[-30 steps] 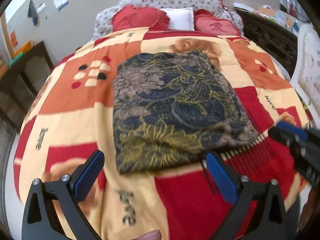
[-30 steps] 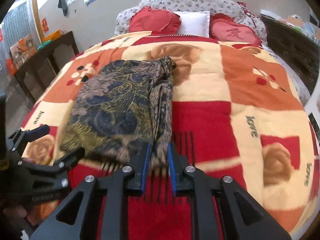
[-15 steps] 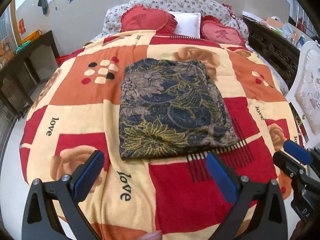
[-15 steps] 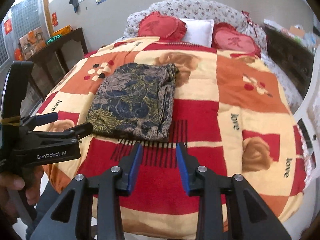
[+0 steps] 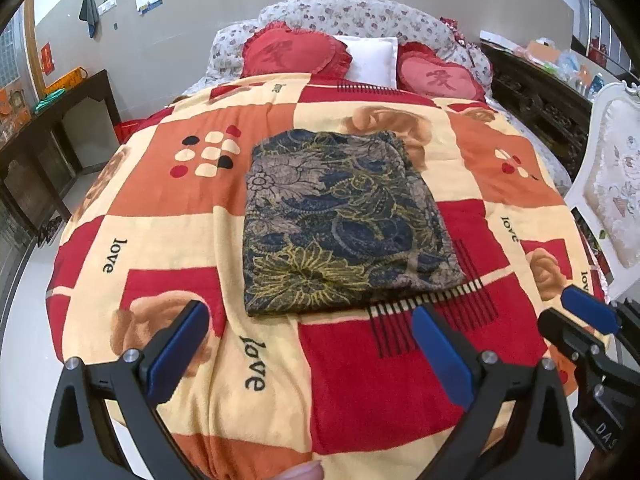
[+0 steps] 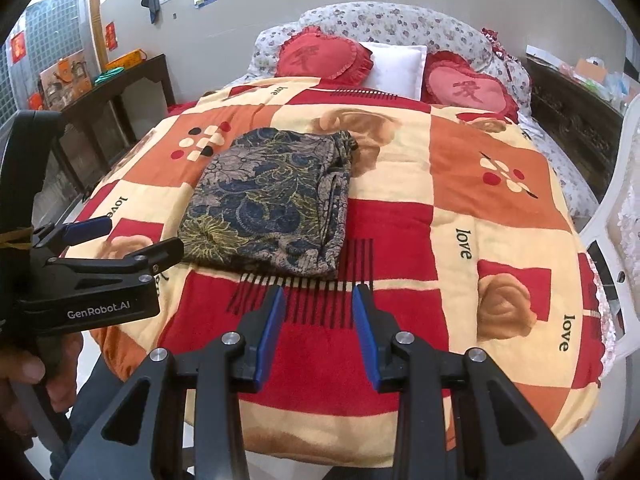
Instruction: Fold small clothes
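Note:
A folded garment (image 5: 340, 220) in dark blue, grey and gold paisley lies flat as a rectangle on the bed's patchwork blanket (image 5: 160, 192). My left gripper (image 5: 310, 312) hovers open and wide above the blanket, short of the garment's near edge and holding nothing. At the right edge of the left wrist view, the right gripper (image 5: 580, 320) is apart from the cloth. In the right wrist view the garment (image 6: 272, 204) lies ahead and left. My right gripper (image 6: 319, 291) is open over the blanket (image 6: 480, 184), nothing between its pads. The left gripper (image 6: 120, 236) is at the left in a hand.
Two red heart cushions (image 5: 292, 52) and a white pillow (image 5: 372, 60) lie at the head of the bed. A dark wooden sideboard (image 6: 120, 92) stands on the left. A white upholstered chair (image 5: 612, 184) and a dark carved cabinet (image 5: 540, 100) stand on the right.
Both grippers have drawn back and up from the garment. The right gripper's jaws have widened and left the garment's near edge. The garment lies still.

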### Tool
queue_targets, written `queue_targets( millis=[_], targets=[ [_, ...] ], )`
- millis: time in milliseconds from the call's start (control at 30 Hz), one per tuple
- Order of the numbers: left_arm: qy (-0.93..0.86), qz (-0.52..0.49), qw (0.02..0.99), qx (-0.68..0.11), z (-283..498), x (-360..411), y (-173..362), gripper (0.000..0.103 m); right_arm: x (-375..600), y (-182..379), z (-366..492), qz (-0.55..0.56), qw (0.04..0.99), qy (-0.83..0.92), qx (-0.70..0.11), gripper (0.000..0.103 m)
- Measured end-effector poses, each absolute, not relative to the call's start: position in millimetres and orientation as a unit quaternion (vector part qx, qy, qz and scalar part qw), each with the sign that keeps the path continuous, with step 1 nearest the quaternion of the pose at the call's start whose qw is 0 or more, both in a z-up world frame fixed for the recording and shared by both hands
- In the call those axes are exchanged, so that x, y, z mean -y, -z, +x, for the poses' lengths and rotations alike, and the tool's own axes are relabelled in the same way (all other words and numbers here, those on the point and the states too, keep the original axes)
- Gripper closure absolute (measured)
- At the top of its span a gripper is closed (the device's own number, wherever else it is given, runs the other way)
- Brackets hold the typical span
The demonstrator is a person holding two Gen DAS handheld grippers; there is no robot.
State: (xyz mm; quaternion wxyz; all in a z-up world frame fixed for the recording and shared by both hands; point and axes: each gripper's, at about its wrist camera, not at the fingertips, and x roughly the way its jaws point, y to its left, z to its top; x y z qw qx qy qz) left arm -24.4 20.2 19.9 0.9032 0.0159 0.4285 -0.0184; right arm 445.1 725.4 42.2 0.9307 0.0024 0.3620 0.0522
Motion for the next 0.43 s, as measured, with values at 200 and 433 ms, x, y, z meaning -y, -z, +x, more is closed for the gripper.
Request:
queue_targets(
  millis=[200,433],
  targets=[
    [0.029,0.009,0.903,-0.429,-25.7,-21.3,-19.0,0.0,-734.9,-45.7,438.3,-0.016,0.933,-0.06,-0.355,0.067],
    [0.048,-0.005,0.91,-0.411,-30.2,-17.5,-24.1,0.0,-736.6,-40.6,439.5,-0.009,0.931,-0.055,-0.36,0.067]
  ],
)
